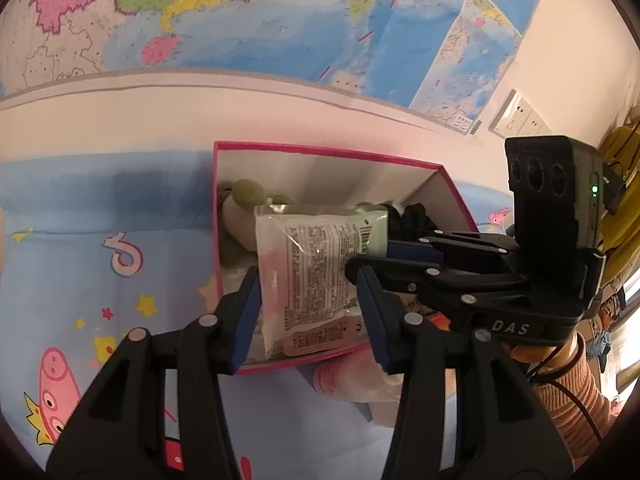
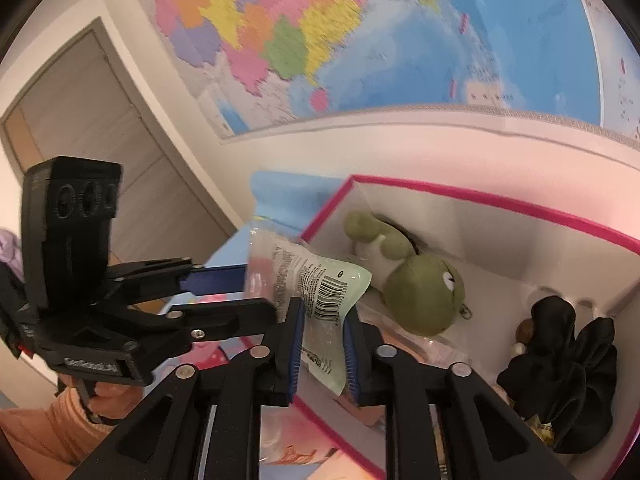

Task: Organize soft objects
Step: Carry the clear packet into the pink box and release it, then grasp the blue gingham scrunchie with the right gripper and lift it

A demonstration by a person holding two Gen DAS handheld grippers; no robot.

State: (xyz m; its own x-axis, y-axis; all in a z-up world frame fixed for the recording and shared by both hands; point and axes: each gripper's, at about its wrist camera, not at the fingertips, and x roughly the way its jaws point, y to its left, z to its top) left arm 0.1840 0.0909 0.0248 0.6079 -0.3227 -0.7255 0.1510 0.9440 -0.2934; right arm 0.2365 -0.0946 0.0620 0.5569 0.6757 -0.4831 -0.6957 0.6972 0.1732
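A clear plastic packet [image 1: 304, 248] with printed text and a pale green barcode end [image 2: 320, 284] hangs over the near left corner of a pink-rimmed white box [image 1: 320, 150] [image 2: 480, 196]. My left gripper [image 1: 307, 276] [image 2: 260, 292] is shut on the packet's sides. My right gripper [image 2: 323, 308] [image 1: 370, 258] reaches in from the right. The packet's green end lies between its pads, which stand slightly apart. Inside the box lie a green frog plush [image 2: 420, 296] [image 1: 240, 208] and a black fabric scrunchie [image 2: 560, 380] [image 1: 412, 220].
The box sits on a blue cartoon-print sheet [image 1: 100, 260] against a white wall with a large map [image 1: 240, 20]. A pinkish soft packet [image 1: 352, 380] lies in front of the box. A wall socket [image 1: 520, 116] is at right, a grey door [image 2: 100, 128] at left.
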